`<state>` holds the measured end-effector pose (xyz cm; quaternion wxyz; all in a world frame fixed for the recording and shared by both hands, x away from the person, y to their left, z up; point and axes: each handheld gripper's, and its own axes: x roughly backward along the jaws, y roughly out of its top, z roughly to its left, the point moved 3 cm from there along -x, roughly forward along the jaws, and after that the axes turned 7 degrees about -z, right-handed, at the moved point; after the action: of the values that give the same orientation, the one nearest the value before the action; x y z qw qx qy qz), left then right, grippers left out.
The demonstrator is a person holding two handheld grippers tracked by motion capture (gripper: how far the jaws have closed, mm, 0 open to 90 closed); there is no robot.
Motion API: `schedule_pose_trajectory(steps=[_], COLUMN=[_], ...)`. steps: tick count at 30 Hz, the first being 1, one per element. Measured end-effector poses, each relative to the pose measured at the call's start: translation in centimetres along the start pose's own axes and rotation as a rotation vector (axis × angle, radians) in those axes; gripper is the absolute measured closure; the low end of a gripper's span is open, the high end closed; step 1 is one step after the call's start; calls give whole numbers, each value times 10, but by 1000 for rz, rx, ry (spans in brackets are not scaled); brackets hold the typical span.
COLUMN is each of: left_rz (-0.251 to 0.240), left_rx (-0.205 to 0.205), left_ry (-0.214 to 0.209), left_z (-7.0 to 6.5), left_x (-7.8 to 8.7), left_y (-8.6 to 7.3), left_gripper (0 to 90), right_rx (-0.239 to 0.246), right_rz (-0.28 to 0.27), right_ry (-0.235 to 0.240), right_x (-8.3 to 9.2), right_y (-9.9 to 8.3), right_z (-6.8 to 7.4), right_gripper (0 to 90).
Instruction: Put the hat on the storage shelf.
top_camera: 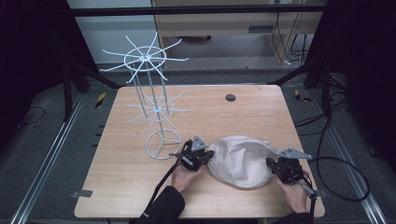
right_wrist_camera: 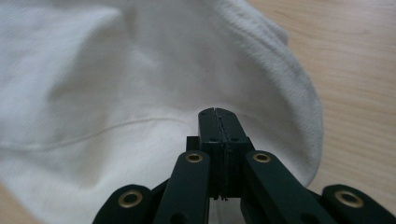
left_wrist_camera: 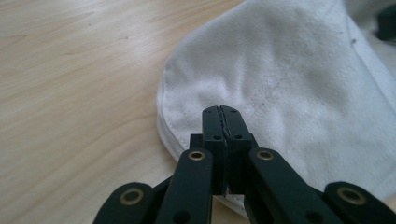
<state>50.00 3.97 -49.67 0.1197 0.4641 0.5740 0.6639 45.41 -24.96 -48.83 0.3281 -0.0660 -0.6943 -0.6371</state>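
Note:
A white cloth hat [top_camera: 240, 161] lies crumpled on the wooden table [top_camera: 135, 186], near the front edge. My left gripper [top_camera: 210, 156] is at the hat's left edge and is shut. In the left gripper view its shut tips [left_wrist_camera: 222, 111] sit over the hat's stitched brim [left_wrist_camera: 289, 79], with no cloth visible between the jaws. My right gripper [top_camera: 271, 164] is at the hat's right edge, also shut. Its tips [right_wrist_camera: 218, 113] press close against the hat [right_wrist_camera: 93, 79], which curves around them.
A white wire rack [top_camera: 148, 88] with two tiers of spokes stands at the table's left, its ring base [top_camera: 163, 144] just left of my left gripper. A small black disc [top_camera: 230, 97] lies near the far edge. Cables trail off to the right.

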Motion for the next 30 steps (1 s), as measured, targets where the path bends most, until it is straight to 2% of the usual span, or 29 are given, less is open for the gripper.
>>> schedule_pose_trajectory(steps=[5, 9, 11, 15, 16, 17, 21, 24, 28, 30], left_rz=[-3, 12, 11, -5, -7, -11, -63, -101, -108, -101], left_rx=[-4, -46, -55, -38, -37, -37, -27, -27, -7, -25], left_ry=[-34, -50, -59, -79, -81, -79, -40, 22, 59, 71], left_z=[-16, -32, -38, -45, -45, -45, -32, -11, 10, 15], left_x=[9, 10, 9, 4, 4, 5, 19, 26, 16, 7], left_y=[-7, -11, -12, -11, -11, -10, 4, 23, 44, 50], left_gripper=[895, 895, 896, 895, 896, 896, 872, 827, 821, 835], right_rx=[-8, -20, -16, -5, -21, -16, -9, -14, -14, -24], right_rz=[-2, -16, -24, -36, -35, -35, -58, -92, -105, -109], right_ry=[-14, -10, -11, -4, -1, -3, -17, -20, -23, -15], right_x=[-15, -26, -33, -43, -44, -45, -37, -21, -6, 1], right_y=[5, 13, 17, 24, 25, 25, 26, 26, 21, 19], right_z=[-13, -17, -19, -18, -17, -18, -19, -19, -13, -9], right_gripper=[900, 900, 900, 900, 900, 900, 900, 900, 900, 900])
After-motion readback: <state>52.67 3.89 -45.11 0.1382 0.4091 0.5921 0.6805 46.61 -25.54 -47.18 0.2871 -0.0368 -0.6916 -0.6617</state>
